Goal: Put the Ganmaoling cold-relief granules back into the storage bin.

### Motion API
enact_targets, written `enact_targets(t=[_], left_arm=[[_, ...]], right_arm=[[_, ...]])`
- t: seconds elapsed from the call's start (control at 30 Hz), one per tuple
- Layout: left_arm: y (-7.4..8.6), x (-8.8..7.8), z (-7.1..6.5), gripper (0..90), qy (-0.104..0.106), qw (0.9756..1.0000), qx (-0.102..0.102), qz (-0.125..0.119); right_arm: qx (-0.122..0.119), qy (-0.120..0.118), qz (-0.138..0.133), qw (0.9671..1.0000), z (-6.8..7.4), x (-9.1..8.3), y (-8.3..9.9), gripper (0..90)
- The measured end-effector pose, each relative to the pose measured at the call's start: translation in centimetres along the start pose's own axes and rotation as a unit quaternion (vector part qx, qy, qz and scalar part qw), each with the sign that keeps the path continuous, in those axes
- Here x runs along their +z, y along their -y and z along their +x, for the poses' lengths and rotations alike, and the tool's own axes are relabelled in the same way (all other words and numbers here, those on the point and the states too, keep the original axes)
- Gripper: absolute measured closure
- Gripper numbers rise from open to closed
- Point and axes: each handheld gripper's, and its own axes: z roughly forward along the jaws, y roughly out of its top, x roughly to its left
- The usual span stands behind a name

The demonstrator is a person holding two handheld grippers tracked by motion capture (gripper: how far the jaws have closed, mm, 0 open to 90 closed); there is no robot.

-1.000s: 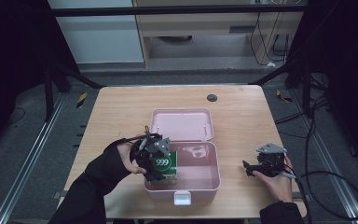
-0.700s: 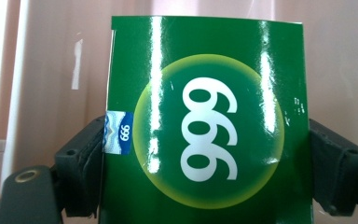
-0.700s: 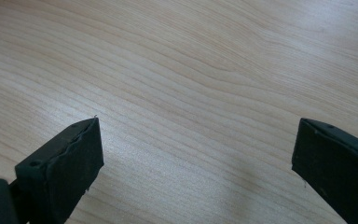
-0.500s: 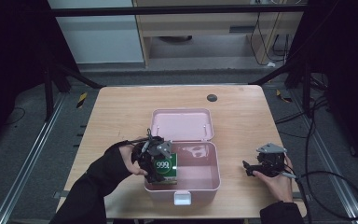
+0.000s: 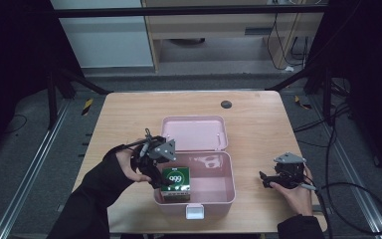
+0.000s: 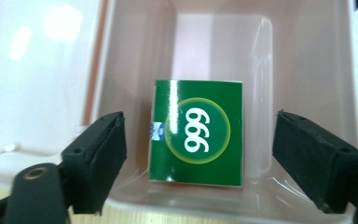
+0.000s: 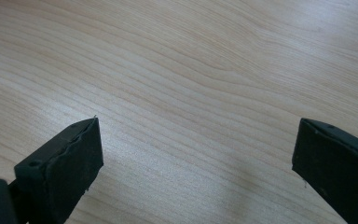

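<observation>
The worktop (image 5: 129, 119) is a pale wood-grain rectangle, and the grey floor (image 5: 30, 164) lies around it. A pink plastic box (image 5: 219, 191) sits on it toward the near edge, its lid (image 5: 194, 133) thrown open and lying flat on the wood behind it — the white latch (image 5: 195, 212) hangs at the near edge. Well apart, near the far edge, lies a small dark round disc (image 5: 226, 104) — what it is cannot be told.

A green cardboard packet (image 5: 175, 182) stands in the near-left corner of an open pink plastic box (image 5: 219, 191), which sits mid-way on a light wooden table (image 5: 258, 119).
</observation>
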Motion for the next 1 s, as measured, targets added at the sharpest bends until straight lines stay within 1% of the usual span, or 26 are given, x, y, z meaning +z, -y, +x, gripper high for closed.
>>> enact_targets(t=[0.13, 0.23, 0.27, 0.33, 0.4, 0.43, 0.47, 0.6, 0.7, 0.8, 0.83, 0.87, 0.9, 0.93, 0.97, 1.0], left_arm=[[0.5, -2.0, 0.0, 20.8, -0.017, 0.9994, -0.013, -0.028], [1.3, -3.5, 0.0, 23.4, -0.032, 0.998, -0.026, -0.049], [1.5, -3.8, 0.0, 24.0, -0.036, 0.9977, -0.028, -0.051], [2.2, -4.6, -0.1, 25.0, -0.044, 0.9964, -0.04, -0.061], [2.9, -5.1, 0.0, 26.1, -0.051, 0.9951, -0.05, -0.068], [3.4, -5.3, 0.0, 26.9, -0.056, 0.9942, -0.057, -0.071], [3.7, -5.4, 0.0, 27.4, -0.059, 0.9933, -0.064, -0.076], [5.6, -5.4, -0.1, 28.3, -0.074, 0.9899, -0.092, -0.078], [7.3, -5.1, -0.3, 28.5, -0.084, 0.9861, -0.116, -0.085], [9.2, -4.6, -0.4, 28.7, -0.096, 0.9801, -0.148, -0.091], [9.8, -4.3, -0.4, 28.7, -0.1, 0.9777, -0.159, -0.094], [10.3, -4.1, -0.4, 28.4, -0.101, 0.976, -0.168, -0.095], [10.9, -3.8, -0.4, 26.3, -0.102, 0.9745, -0.175, -0.096], [11.5, -3.5, -0.5, 26.3, -0.102, 0.9716, -0.186, -0.104], [12.1, -3.2, -0.5, 26.0, -0.103, 0.9695, -0.195, -0.107], [12.7, -2.8, -0.5, 25.7, -0.105, 0.9668, -0.206, -0.108]], right_arm=[[0.0, 0.002, 0.001, 1.0, 0.0, 0.0, 0.0, 2.2], [0.002, 0.001, 0.003, 1.0, 0.0, -0.1, 0.0, 2.5], [0.002, 0.002, 0.002, 1.0, 0.0, -0.1, 0.0, 2.6], [0.003, 0.001, -0.001, 1.0, 0.0, -0.1, 0.0, 2.8], [0.002, 0.001, -0.001, 1.0, -0.1, -0.1, 0.0, 3.0], [0.002, 0.002, -0.001, 1.0, -0.1, -0.1, 0.0, 3.0], [0.003, 0.0, 0.0, 1.0, -0.1, -0.1, 0.0, 3.1], [0.004, 0.001, -0.001, 1.0, 0.0, -0.1, 0.0, 3.3], [0.004, 0.002, -0.002, 1.0, -0.1, -0.2, 0.0, 3.7], [0.004, 0.002, -0.003, 1.0, -0.1, -0.2, 0.0, 3.7], [0.005, 0.002, -0.002, 1.0, 0.0, -0.2, 0.0, 3.7], [0.004, 0.003, -0.003, 1.0, 0.0, -0.2, 0.0, 3.7], [0.004, 0.003, -0.003, 1.0, 0.0, -0.2, 0.1, 3.7], [0.004, 0.003, -0.003, 1.0, 0.0, -0.2, 0.1, 3.7], [0.002, 0.005, -0.004, 1.0, 0.0, -0.2, 0.1, 3.6], [0.001, 0.006, -0.004, 1.0, 0.0, -0.2, 0.1, 3.5]])
